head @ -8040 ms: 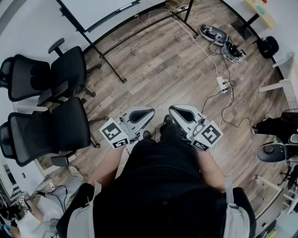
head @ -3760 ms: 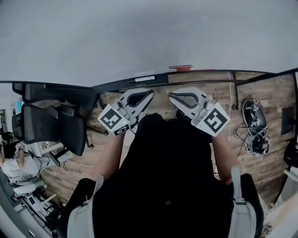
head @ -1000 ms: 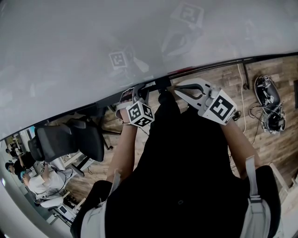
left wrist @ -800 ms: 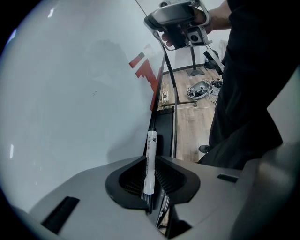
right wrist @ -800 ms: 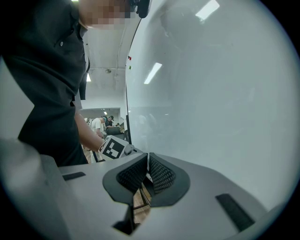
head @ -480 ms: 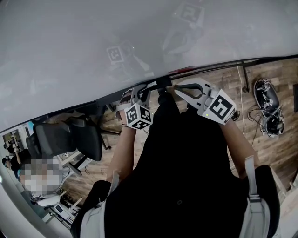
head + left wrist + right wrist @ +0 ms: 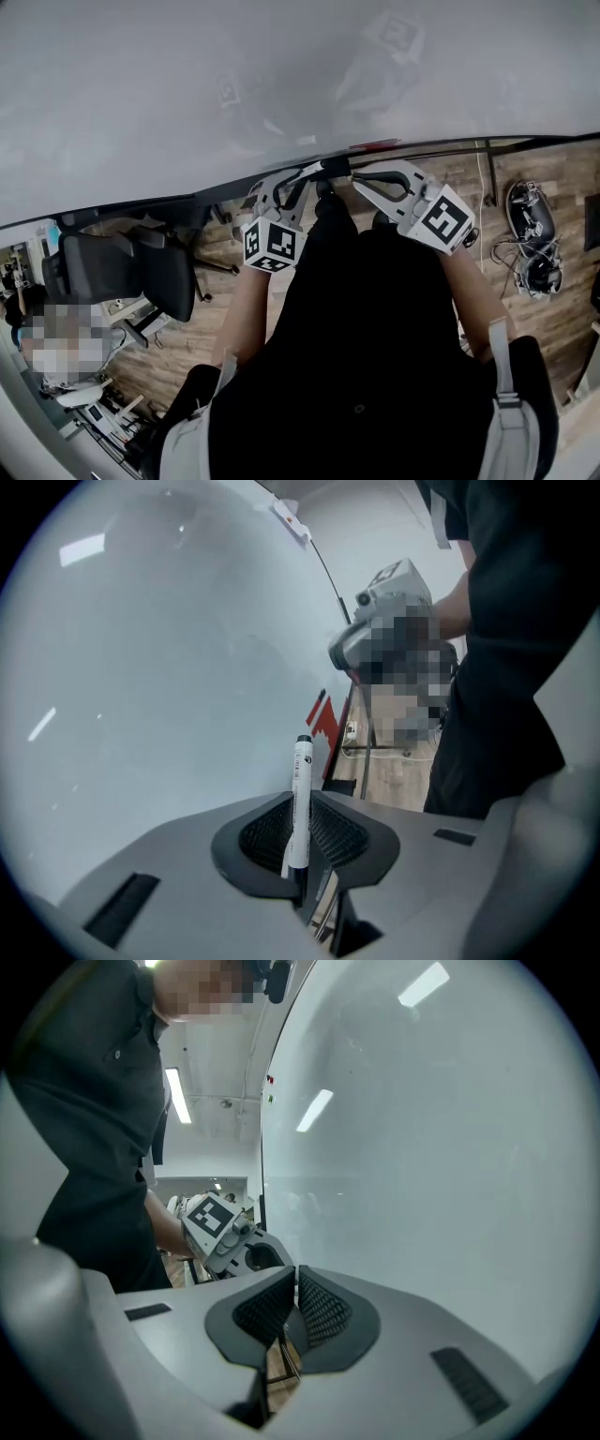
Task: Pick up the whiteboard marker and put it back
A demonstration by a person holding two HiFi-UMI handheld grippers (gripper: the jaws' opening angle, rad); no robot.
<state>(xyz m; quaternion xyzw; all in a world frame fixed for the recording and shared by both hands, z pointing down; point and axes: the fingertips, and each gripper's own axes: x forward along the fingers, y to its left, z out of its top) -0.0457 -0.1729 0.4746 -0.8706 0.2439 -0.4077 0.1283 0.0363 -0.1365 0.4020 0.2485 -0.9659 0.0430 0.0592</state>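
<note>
The whiteboard marker (image 7: 301, 772), white with a black cap, stands upright between the mesh pads of my left gripper (image 7: 302, 829), which is shut on it. The whiteboard (image 7: 159, 667) fills the left of that view, close beside the marker. In the head view my left gripper (image 7: 312, 171) is held at the board's dark lower rail (image 7: 422, 148); the marker is too small to make out there. My right gripper (image 7: 356, 174) hangs just to the right of it by the same rail. Its pads (image 7: 314, 1307) are pressed together with nothing between them, next to the whiteboard (image 7: 422, 1147).
A red object (image 7: 375, 144) rests on the rail and shows as a red shape (image 7: 322, 726) in the left gripper view. Black office chairs (image 7: 141, 272) stand at the left. Cables and devices (image 7: 530, 234) lie on the wood floor at the right.
My left gripper's marker cube has dropped slightly toward the person and its jaws have swung to point right along the rail. The right gripper has barely moved.
</note>
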